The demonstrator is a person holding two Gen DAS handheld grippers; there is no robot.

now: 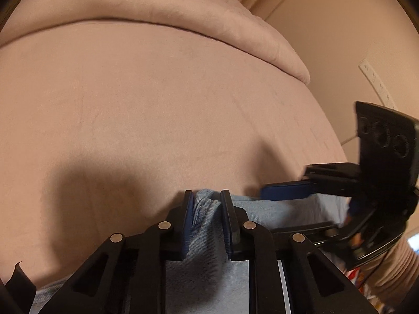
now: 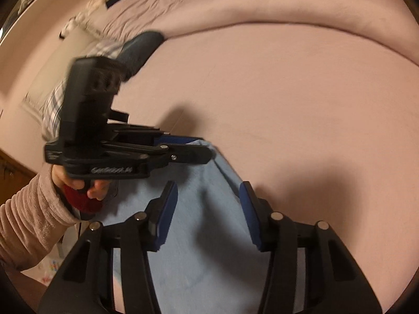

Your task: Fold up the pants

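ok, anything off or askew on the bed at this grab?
Nothing damaged. Left gripper has the pants hem bunched between its pads; right gripper is open above flat fabric, gripping nothing.

You can see white lettering on the side of the left gripper [image 2: 183, 147]. It's too blurred to read.

pants [image 2: 199, 235] — cut off below | pillows [image 2: 86, 52] — blurred, far left
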